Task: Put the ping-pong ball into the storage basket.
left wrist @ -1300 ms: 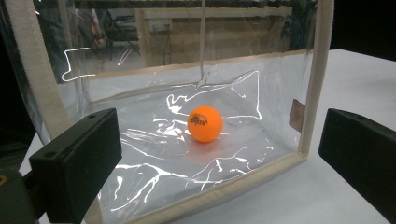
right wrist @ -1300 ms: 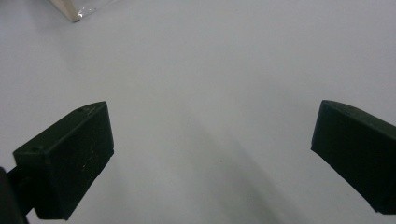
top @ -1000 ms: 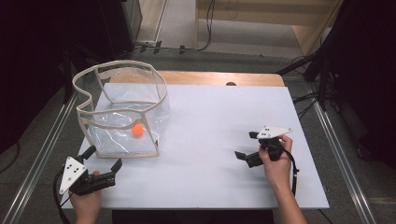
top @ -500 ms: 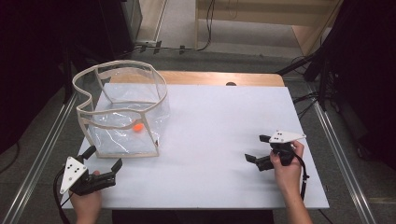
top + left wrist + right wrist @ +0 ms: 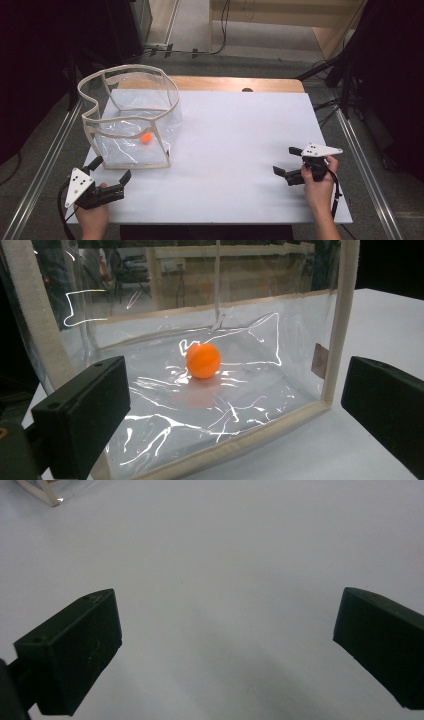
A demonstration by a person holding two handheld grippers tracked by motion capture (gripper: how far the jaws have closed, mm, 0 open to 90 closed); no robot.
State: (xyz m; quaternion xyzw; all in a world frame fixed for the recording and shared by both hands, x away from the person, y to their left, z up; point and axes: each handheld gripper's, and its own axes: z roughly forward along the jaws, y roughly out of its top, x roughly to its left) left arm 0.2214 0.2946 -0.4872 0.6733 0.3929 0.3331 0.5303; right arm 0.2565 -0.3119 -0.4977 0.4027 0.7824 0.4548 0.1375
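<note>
With jaws spread and empty, the left tool is facing the clear plastic cream-trimmed bag holding the small orange ball, seemingly lining up, while the right tool, likewise spread, is idling over the white worktop.

White table fills the middle of the high view; a strip of bare wood runs along its far edge, with a small dark spot on that edge, identity unclear. In the left half of the frame a clear plastic bin with cream fabric edging stands directly on the white top, open upward, its walls crumpled. An orange ball rests on the bin's floor, not on the table itself. Metal rails flank the table left and right.
</note>
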